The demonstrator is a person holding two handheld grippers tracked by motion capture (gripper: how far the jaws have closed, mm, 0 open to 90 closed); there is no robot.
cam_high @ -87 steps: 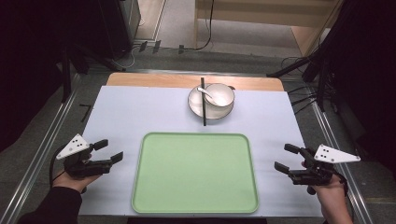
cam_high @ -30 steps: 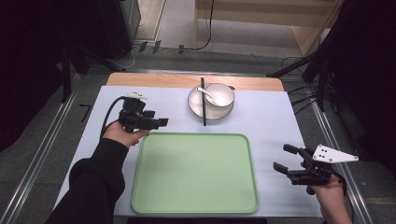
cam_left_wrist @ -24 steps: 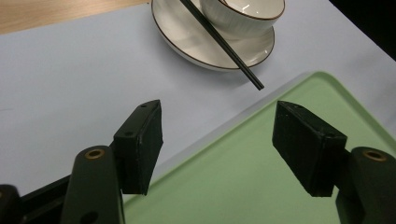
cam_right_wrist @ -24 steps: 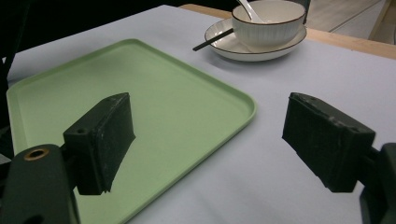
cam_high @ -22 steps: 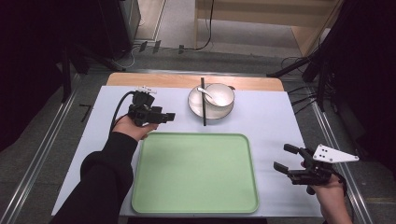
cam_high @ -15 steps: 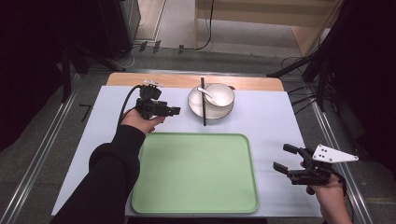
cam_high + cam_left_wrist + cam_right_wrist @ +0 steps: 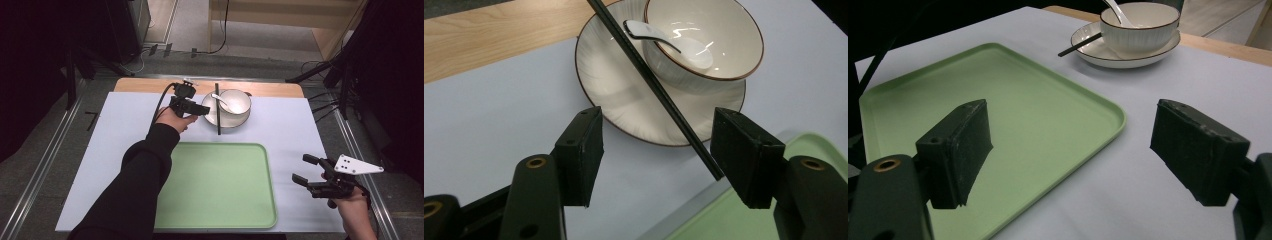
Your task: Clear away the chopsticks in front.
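Left gripper (image 7: 200,108) sits in the upper middle of the high view, its jaws spread with nothing between the pads, though they have just been closing a little. It points at the chopsticks (image 7: 218,115), a dark pair lying across the left part of the plate (image 7: 210,116), just to the gripper's right. In the left gripper view the chopsticks (image 7: 659,95) run diagonally from the top centre down to the right jaw, their near tip just beside that pad; whether they touch is unclear. On the plate (image 7: 614,85) stands a bowl (image 7: 724,30) with a white spoon (image 7: 674,42) in it. Below, mid-frame in the high view, lies the green tray (image 7: 220,200). Right gripper (image 7: 312,177) rests at lower right, jaws wide apart, well clear of the tray.
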